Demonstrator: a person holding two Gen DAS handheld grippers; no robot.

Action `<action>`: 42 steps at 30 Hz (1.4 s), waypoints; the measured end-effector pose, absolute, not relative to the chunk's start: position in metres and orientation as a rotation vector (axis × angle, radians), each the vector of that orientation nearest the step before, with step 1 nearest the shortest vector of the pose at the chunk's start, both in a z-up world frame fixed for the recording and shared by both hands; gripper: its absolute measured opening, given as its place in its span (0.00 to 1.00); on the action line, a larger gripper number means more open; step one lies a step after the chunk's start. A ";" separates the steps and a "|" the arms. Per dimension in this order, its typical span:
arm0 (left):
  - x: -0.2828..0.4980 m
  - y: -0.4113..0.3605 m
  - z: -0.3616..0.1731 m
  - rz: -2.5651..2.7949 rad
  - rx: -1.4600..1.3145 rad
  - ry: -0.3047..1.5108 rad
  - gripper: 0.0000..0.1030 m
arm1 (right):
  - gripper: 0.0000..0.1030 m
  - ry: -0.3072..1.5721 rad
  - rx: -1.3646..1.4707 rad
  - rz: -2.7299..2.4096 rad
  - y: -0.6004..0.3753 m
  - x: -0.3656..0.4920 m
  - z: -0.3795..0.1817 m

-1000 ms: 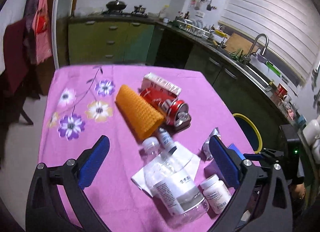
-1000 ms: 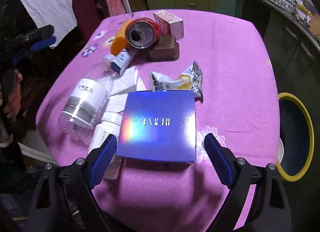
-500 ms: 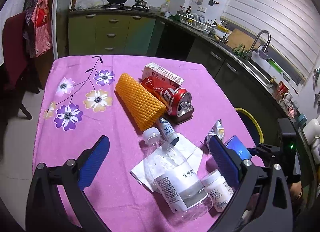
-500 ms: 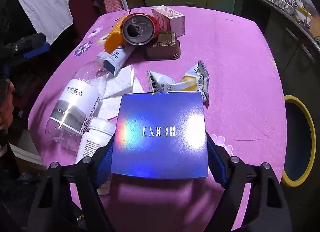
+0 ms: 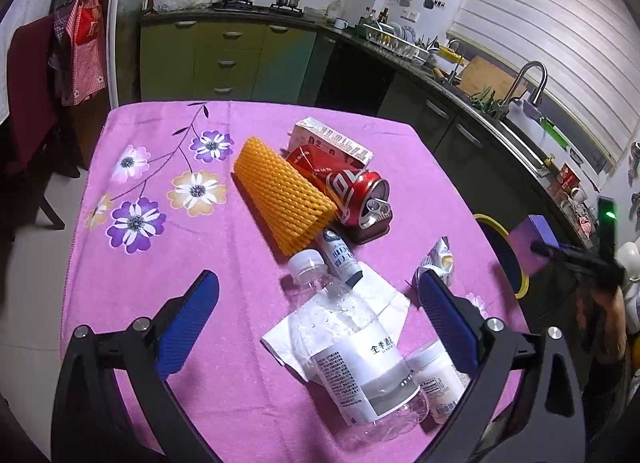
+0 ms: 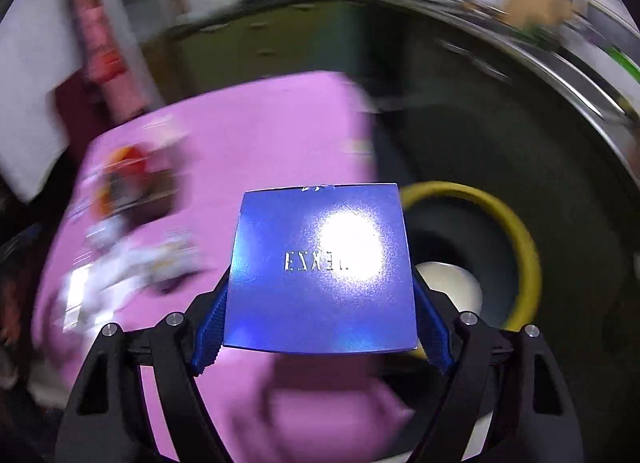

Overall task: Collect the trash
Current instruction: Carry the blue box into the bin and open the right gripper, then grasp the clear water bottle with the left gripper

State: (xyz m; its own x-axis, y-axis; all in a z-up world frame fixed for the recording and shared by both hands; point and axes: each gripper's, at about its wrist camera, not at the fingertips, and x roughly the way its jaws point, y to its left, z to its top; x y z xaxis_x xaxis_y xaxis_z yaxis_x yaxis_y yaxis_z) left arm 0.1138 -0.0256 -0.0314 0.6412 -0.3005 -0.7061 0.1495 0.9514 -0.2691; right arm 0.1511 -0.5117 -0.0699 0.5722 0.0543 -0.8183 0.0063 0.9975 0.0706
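- Since the earlier frame our right hand-held gripper [image 6: 320, 327] closed its jaws onto the blue box [image 6: 322, 271] and carried it off the worktop [image 5: 240, 343]; the box lay flat on the pink cloth before.
- We see the box clamped by its two sides between the blue pads [image 6: 210, 337], low centre of the right wrist view, top face glaring.
- Yellow-rimmed bin [image 6: 516, 231] sits right of centre in that view, partly behind the box; something pale lies inside it. Rest of that view is motion-blurred.
- In the left wrist view the box [image 5: 534, 247] is at the right edge, past the worktop's edge and just above the bin rim [image 5: 520, 287], in the right hand-held gripper [image 5: 560, 253].
- Our left hand-held gripper [image 5: 316, 327] hangs over the near worktop, jaws wide apart, nothing between the pads, touching nothing; it barely shifted.
- Trash on the worktop: clear plastic bottle [image 5: 352, 347] on a white paper [image 5: 384, 299], white pill jar [image 5: 436, 379] touching the bottle, small tube [image 5: 340, 257], orange foam net [image 5: 280, 199], red can [image 5: 348, 191] on a brown tray [image 5: 376, 229], carton [image 5: 332, 141] behind, snack wrapper [image 5: 438, 263] right of the paper.
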 end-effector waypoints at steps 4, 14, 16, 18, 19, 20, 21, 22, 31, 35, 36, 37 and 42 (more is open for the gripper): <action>0.114 -0.031 -0.032 -0.256 -0.181 0.852 0.92 | 0.76 1.049 0.090 -0.103 -0.563 0.186 -0.112; 0.115 -0.045 -0.038 -0.242 -0.118 0.905 0.93 | 0.82 0.990 0.101 -0.165 -0.588 0.204 -0.120; 0.115 -0.049 -0.041 -0.252 -0.116 0.921 0.93 | 0.83 0.972 0.083 -0.165 -0.581 0.197 -0.113; 0.115 -0.053 -0.044 -0.262 -0.120 0.937 0.93 | 0.83 0.957 0.080 -0.151 -0.576 0.184 -0.106; 0.115 -0.055 -0.046 -0.267 -0.123 0.947 0.93 | 0.83 0.952 0.081 -0.145 -0.573 0.179 -0.103; 0.115 -0.057 -0.047 -0.272 -0.124 0.957 0.93 | 0.83 0.944 0.085 -0.135 -0.569 0.174 -0.101; 0.115 -0.058 -0.049 -0.274 -0.125 0.965 0.93 | 0.83 0.935 0.087 -0.121 -0.564 0.167 -0.099; 0.114 -0.060 -0.050 -0.277 -0.126 0.973 0.93 | 0.83 0.929 0.087 -0.112 -0.560 0.163 -0.097; 0.117 -0.069 -0.064 -0.268 -0.149 1.086 0.93 | 0.84 0.865 0.068 -0.007 -0.520 0.124 -0.076; 0.120 -0.077 -0.073 -0.279 -0.150 1.143 0.93 | 0.84 0.852 0.062 0.034 -0.511 0.120 -0.073; 0.122 -0.080 -0.076 -0.292 -0.151 1.167 0.93 | 0.84 0.851 0.062 0.039 -0.509 0.119 -0.073; 0.125 -0.081 -0.079 -0.301 -0.155 1.188 0.93 | 0.84 0.851 0.063 0.045 -0.509 0.119 -0.074; 0.142 -0.079 -0.088 -0.276 -0.140 1.265 0.93 | 0.84 0.851 0.079 0.055 -0.513 0.115 -0.078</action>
State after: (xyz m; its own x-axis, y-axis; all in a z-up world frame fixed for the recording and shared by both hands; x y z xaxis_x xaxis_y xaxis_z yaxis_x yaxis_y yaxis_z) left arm 0.1418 -0.0787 -0.0881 0.2741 -0.2807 -0.9198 0.1274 0.9586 -0.2546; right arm 0.1155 -0.5134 -0.0776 0.6580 0.0801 -0.7487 -0.0166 0.9956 0.0919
